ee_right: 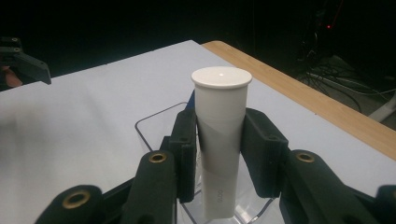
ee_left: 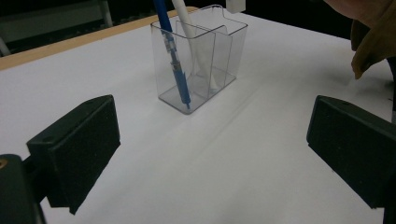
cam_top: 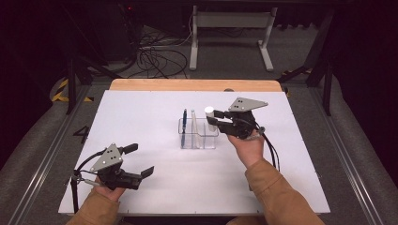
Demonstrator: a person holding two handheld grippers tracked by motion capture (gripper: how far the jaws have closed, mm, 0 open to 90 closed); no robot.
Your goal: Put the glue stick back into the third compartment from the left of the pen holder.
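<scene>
The right gripper (ee_right: 219, 140) pinches a white tube (ee_right: 220, 135) upright between its pads, its lower end inside the right-hand compartment of the clear organizer (cam_top: 198, 136) near the middle of the white tabletop (cam_top: 141, 117). A blue pen (ee_left: 172, 56) and a white pen (ee_left: 194, 42) lean in the other compartments. The left gripper (cam_top: 133, 161) rests near the tabletop's front left, well apart from the organizer, jaws spread wide and empty
</scene>
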